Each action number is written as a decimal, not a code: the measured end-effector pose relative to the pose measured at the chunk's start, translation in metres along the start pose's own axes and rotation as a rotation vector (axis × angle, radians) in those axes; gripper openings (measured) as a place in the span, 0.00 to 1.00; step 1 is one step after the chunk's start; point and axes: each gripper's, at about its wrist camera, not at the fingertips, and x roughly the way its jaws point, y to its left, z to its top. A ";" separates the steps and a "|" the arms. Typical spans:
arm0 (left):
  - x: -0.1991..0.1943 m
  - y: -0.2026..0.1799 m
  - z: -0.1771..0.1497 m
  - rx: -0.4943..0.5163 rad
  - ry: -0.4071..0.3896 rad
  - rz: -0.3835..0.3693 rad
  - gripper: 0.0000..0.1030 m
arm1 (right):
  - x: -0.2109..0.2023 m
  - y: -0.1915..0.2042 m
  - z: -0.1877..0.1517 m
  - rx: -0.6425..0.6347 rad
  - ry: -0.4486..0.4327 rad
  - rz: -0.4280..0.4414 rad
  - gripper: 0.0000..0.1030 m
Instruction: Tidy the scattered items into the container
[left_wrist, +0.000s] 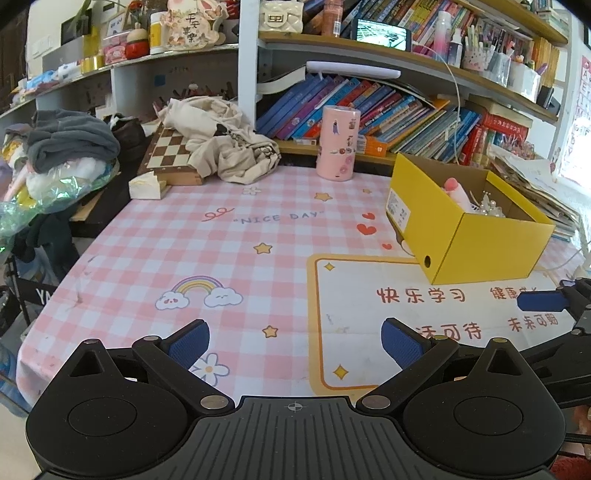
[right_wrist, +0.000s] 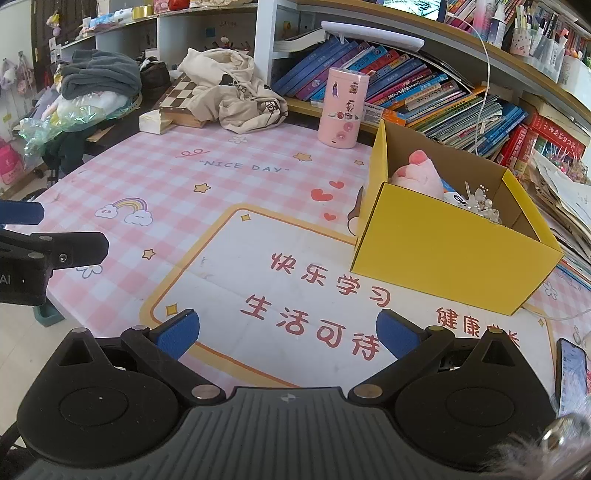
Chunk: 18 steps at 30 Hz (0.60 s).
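Sitting far right on the pink checked tablecloth (left_wrist: 192, 240), your yellow box (right_wrist: 454, 254) runs its long axis from near-left toward far-right, a pink plush (right_wrist: 419, 173) inside. Your left gripper (left_wrist: 295, 343) and right gripper (right_wrist: 288, 334) both hover spread wide, empty.

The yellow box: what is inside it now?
Inside the yellow box: a pink plush toy and a white beaded ornament. The front wall hides the bottom.
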 end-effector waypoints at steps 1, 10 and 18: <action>0.000 0.001 0.000 -0.001 0.002 -0.002 0.98 | 0.000 0.000 0.000 0.000 0.000 0.000 1.00; 0.006 -0.003 0.000 0.023 0.026 -0.036 1.00 | 0.004 0.000 0.002 0.000 0.000 -0.010 1.00; 0.010 -0.008 -0.001 0.025 0.036 -0.049 1.00 | 0.003 -0.004 0.001 0.009 0.000 -0.033 1.00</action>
